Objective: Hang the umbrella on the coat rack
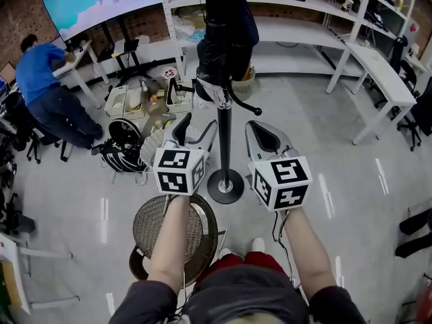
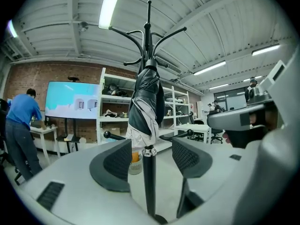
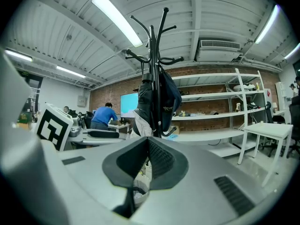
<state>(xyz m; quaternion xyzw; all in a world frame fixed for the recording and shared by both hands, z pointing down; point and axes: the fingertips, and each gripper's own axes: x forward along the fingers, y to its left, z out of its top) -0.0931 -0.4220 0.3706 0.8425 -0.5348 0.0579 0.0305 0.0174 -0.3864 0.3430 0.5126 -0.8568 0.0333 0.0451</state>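
Umbrella is up on the coat rack, folded and dark, hanging off the hooks at twelve o'clock, tight against the pole. Left hand-held gripper sits at seven o'clock of the pole, jaws spread, pole showing in the gap, pads clear of it. Right hand-held gripper at five o'clock, jaws pressed together, nothing between them. Person in blue leans over a worktop at ten o'clock.

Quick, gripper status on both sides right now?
Left gripper: open, holding nothing.
Right gripper: shut, empty.
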